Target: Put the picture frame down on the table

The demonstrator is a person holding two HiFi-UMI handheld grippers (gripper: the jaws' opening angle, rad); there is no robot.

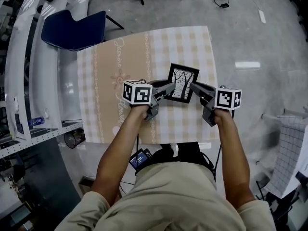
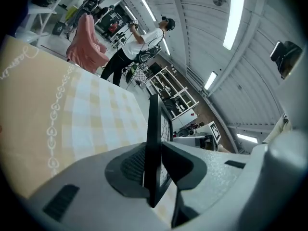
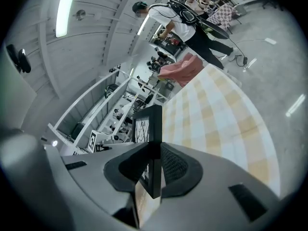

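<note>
While held over checked table (image 1: 110,71), picture frame (image 1: 183,82) hangs between tongs; left gripper (image 1: 168,90) clamped on its left edge; right gripper (image 1: 194,86) clamped on right edge; likely light, stiff, fragile; edge grips suit.

Bright, even light from ceiling tubes (image 2: 235,16); glare streaks on floor (image 1: 248,65); strong fisheye bending, dark corners.

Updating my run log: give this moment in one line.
left gripper: shut on black rectangular picture frame | right gripper: shut on frame | over checked-cloth table
</note>
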